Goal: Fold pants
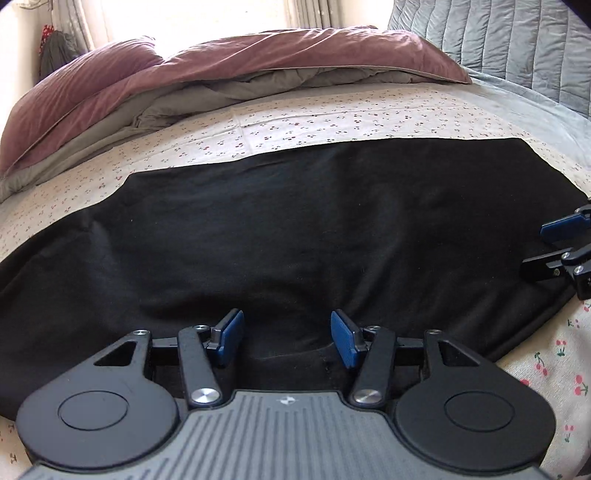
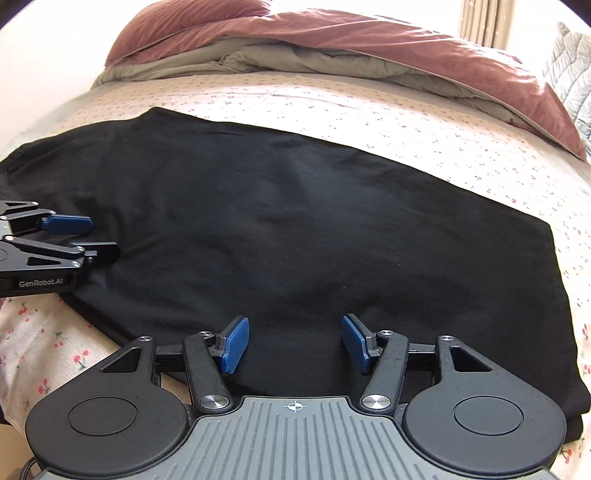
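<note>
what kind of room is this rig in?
Most likely a bedroom: black pants lie spread on a bed's cherry-print sheet, with a folded mauve duvet behind and curtains by a bright window.

We note black pants (image 1: 314, 229) lying flat on the bed, spread crosswise, fabric mostly smooth with shallow wrinkles, edges straight.

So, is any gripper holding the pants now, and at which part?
Nothing is held. The left gripper and the right gripper both stand open over the pants, with no cloth pinched between the pads.
</note>
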